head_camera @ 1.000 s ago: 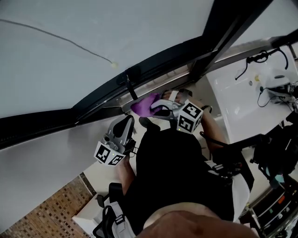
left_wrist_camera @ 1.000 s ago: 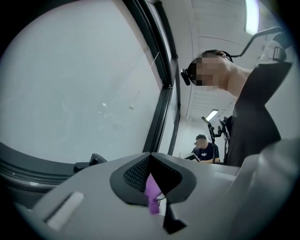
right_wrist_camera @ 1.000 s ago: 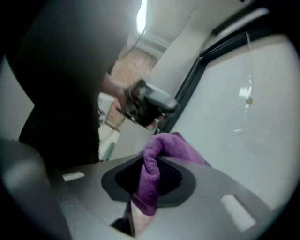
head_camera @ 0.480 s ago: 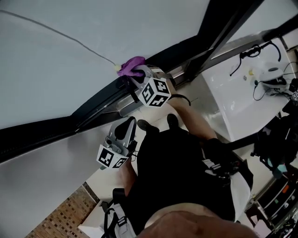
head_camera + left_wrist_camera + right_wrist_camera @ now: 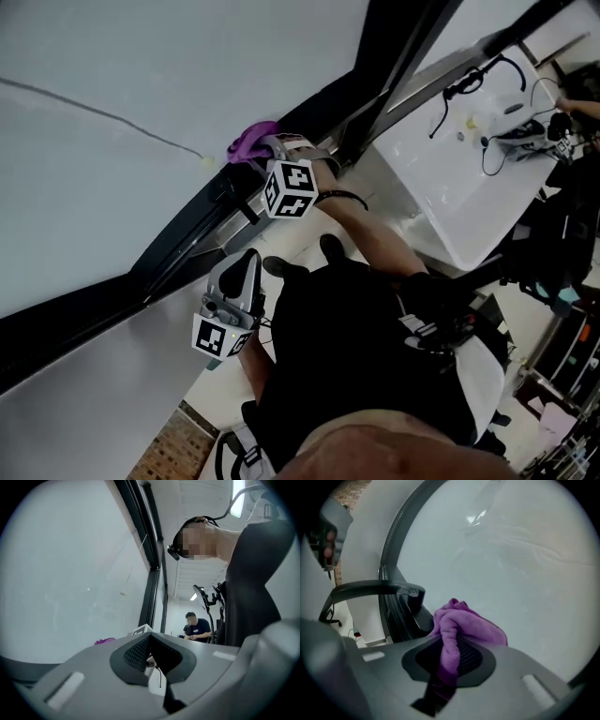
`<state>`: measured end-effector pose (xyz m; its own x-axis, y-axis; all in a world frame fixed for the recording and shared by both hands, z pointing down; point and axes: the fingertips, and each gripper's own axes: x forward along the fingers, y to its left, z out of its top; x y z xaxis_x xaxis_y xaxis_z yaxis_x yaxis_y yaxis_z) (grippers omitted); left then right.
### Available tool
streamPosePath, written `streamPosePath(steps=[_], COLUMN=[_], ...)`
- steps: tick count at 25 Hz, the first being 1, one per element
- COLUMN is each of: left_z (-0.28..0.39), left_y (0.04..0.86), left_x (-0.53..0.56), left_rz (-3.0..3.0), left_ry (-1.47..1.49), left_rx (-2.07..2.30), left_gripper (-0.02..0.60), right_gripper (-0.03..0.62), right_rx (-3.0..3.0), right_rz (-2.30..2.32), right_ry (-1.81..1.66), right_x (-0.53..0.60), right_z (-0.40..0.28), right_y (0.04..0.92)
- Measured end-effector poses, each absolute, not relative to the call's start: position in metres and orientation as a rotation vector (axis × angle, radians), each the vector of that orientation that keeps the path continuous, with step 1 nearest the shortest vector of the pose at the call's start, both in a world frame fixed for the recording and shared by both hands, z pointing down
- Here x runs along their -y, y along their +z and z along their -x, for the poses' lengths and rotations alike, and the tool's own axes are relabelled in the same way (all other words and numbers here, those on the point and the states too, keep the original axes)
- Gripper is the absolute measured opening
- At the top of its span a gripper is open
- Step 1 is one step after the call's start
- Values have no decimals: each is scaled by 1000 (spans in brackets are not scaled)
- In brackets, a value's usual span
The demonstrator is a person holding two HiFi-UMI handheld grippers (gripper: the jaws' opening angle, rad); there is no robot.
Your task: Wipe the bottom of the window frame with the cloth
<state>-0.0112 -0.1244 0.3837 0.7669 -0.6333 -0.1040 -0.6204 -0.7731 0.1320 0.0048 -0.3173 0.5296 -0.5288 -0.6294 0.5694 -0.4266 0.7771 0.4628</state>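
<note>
The purple cloth (image 5: 249, 142) is clamped by the right gripper (image 5: 270, 150) against the window frame (image 5: 178, 246), upper centre. The left gripper (image 5: 246, 274), lower left, is seen with jaws together, empty.

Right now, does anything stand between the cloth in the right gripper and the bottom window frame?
Nothing visible separates them: the cloth, clamped in the right gripper, sits at the glass beside the frame. A black handle juts from the frame next to it and may snag a sweep.

A lab-like office: white desk (image 5: 450, 192) strewn with cables (image 5: 464, 89), beside a big window (image 5: 141, 66).
</note>
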Motion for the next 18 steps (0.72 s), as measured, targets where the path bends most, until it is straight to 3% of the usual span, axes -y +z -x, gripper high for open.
streamPosePath(steps=[3, 8, 12, 15, 18], left_z=[8, 2, -3, 0, 9], left_y=[378, 379, 380, 375, 380], left_x=[127, 125, 122, 119, 117], left_rz=[-2884, -2926, -2946, -2959, -2950], left_ry=[-243, -253, -229, -223, -213], left_rx=[997, 939, 922, 929, 952], left_gripper=[2, 2, 2, 2, 2], right_gripper=[63, 63, 63, 64, 66], right_rx=[2171, 1966, 1661, 1541, 1736], right_rz=[-867, -1170, -1326, -1396, -1395], right_ry=[-294, -128, -176, -216, -210], right_x=[332, 393, 423, 423, 387], right_z=[-53, -190, -263, -280, -232], right_y=[530, 531, 537, 534, 510])
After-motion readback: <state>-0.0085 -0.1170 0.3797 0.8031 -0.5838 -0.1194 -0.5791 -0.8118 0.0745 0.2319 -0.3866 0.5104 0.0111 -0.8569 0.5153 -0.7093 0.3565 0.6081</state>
